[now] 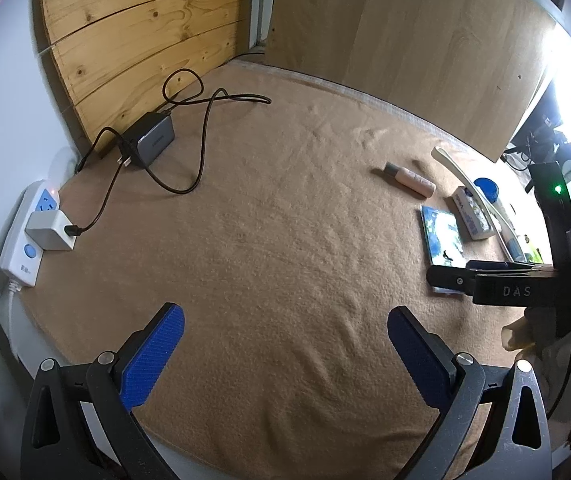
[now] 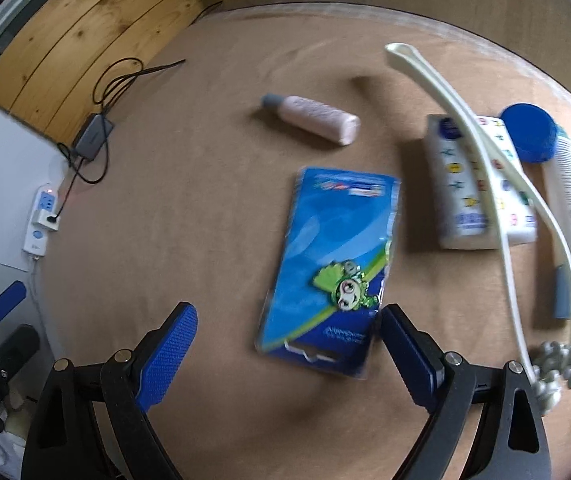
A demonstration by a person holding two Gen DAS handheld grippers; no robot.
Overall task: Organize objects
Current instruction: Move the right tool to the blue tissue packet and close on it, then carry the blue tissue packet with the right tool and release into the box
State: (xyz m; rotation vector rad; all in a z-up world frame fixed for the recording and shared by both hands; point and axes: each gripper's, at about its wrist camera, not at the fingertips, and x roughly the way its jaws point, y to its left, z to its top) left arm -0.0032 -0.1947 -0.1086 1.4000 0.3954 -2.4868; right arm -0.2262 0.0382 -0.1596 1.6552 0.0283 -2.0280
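Two grippers: both seen with jaws spread wide, nothing pinched.
Left gripper (image 1: 285,344): held over bare tan blanket (image 1: 265,240) — well apart from the objects.
Right gripper (image 2: 287,344): poised over the blue carded pin (image 2: 333,256), whose near end lies between the pads (untouched).
Neighbours: pink bottle (image 2: 313,118) beyond; white box (image 2: 481,184), crossed by a cream massager (image 2: 481,152), to the card's right.

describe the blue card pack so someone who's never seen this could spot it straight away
On the tan blanket, look near the open right hand-held gripper, left of the white box and in front of the pink bottle. The blue card pack lies flat there, apart from both. It alone is thin and glossy, with a green cartoon figure on it.
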